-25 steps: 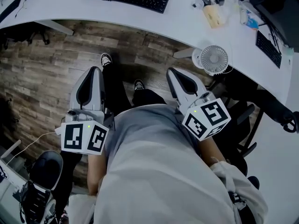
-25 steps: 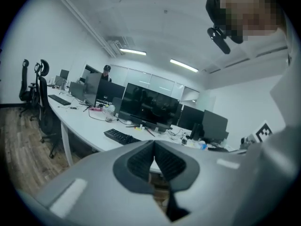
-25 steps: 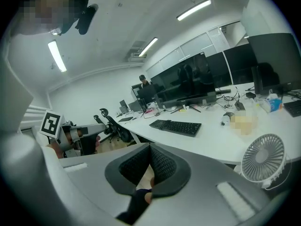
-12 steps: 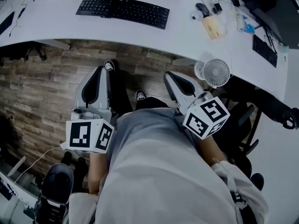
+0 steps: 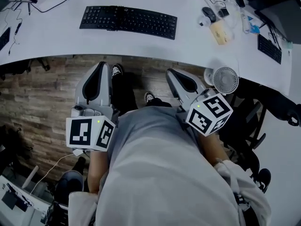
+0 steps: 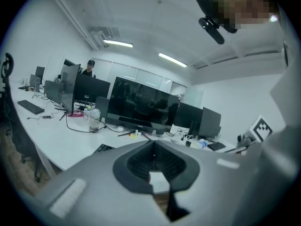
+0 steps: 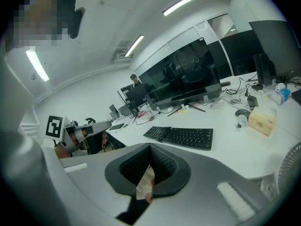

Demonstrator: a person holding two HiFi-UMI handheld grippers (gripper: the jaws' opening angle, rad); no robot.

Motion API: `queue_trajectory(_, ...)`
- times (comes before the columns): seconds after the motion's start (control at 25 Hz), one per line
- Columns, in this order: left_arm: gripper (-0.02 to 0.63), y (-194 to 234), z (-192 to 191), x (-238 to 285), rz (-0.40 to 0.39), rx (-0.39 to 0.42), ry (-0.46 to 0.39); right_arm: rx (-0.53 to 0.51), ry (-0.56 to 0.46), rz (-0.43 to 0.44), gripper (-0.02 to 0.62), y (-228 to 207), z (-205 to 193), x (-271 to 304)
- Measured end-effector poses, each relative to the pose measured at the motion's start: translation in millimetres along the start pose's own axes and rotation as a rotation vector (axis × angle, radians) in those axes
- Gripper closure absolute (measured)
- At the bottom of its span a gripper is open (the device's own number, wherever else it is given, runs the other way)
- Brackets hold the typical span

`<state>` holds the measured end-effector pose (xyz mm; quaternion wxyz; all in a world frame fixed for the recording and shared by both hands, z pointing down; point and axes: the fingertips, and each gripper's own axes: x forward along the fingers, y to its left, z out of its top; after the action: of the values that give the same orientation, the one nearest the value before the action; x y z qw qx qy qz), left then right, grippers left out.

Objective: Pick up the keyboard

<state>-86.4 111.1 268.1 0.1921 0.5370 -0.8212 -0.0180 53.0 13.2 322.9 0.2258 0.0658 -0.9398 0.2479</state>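
Observation:
The black keyboard lies flat on the white curved desk, beyond both grippers. In the right gripper view the keyboard lies just past the jaw tips, and in the left gripper view only its corner shows. My left gripper hangs over the wooden floor short of the desk edge, jaws closed together and empty. My right gripper is level with it, also short of the edge, shut with nothing in it. Neither touches the keyboard.
A mouse, a beige box and cables lie at the desk's right. A small fan stands below the desk edge beside the right gripper. A second keyboard lies far right. Monitors line the desk's back.
Both grippers and the person have moved forward toward the desk. The keyboard now sits lower and nearer in the head view. Both jaws stay closed.

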Motion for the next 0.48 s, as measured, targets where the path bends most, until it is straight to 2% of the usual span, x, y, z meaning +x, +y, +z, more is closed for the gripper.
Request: queue_trajectory(0.48, 0.606, 63, 51, 59, -0.130, 0.111, 0.040, 0.099, -0.057, -0.110, 0.598, 4, 45, 69)
